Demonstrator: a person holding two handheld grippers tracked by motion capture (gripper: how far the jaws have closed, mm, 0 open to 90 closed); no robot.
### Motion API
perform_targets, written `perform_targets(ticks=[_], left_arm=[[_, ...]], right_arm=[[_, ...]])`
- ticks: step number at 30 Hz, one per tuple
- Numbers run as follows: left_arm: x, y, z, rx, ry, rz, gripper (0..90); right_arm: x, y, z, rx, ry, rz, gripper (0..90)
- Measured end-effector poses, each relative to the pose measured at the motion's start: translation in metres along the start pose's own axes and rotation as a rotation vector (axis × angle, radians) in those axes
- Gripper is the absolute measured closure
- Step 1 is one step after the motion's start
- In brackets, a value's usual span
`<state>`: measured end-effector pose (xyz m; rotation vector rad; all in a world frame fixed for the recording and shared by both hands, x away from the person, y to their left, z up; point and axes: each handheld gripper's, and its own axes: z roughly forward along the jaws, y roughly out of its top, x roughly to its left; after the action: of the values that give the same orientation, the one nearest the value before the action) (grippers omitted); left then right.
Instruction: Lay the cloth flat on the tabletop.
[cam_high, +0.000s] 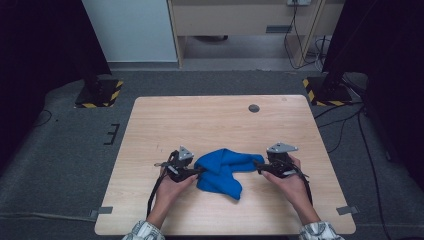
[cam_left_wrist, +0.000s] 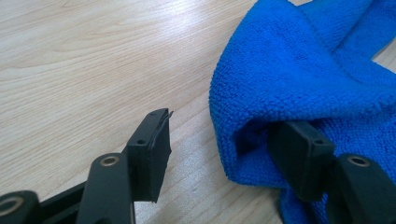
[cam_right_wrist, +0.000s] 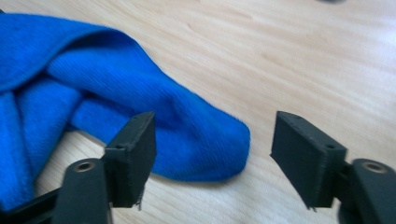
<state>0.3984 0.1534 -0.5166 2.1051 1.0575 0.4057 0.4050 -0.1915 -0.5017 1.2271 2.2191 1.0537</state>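
Item: blue terry cloth (cam_high: 221, 171), crumpled, folded over itself, lying mid-table (cam_high: 210, 120) between both tools. Left tool (cam_high: 192, 172): jaws parted, one pad seemingly tucked under a fold. Right tool (cam_high: 260, 167): jaws parted, cloth end between, unpinched.

Even, soft light; dark corners, blurred close-ups.

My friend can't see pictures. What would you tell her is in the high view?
A crumpled blue cloth lies on a light wooden table, and a person's hands point a black gripper at it from each side. The left gripper and the right gripper both reach the cloth's ends with jaws open.
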Motion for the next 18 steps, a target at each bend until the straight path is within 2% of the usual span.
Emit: perform_targets(ticks=[2,3,5,7,13,16,18], left_arm=[[0.000,0.000,0.000,-0.003,0.003,0.002,38.1],[0.001,0.000,0.000,-0.004,0.004,0.001,37.9],[0.001,0.000,0.000,-0.012,0.003,0.003,37.8],[0.001,0.001,-0.001,-0.011,0.002,0.002,37.9],[0.000,0.002,-0.002,-0.025,-0.007,0.005,37.6],[0.000,0.003,-0.001,-0.032,-0.013,0.004,37.3],[0.001,0.003,-0.001,-0.034,-0.026,0.000,37.8]], right_arm=[[-0.003,-0.003,0.001,0.022,0.018,0.019,29.1],[-0.005,-0.005,0.001,0.034,0.021,0.038,32.2],[-0.004,-0.008,0.002,0.042,0.030,0.032,41.1],[-0.004,-0.010,0.004,0.049,0.030,0.025,43.5],[0.002,-0.010,0.014,0.054,0.030,0.039,43.8],[0.005,-0.011,0.020,0.070,0.026,0.023,43.3],[0.007,-0.011,0.024,0.078,0.024,0.021,47.4]])
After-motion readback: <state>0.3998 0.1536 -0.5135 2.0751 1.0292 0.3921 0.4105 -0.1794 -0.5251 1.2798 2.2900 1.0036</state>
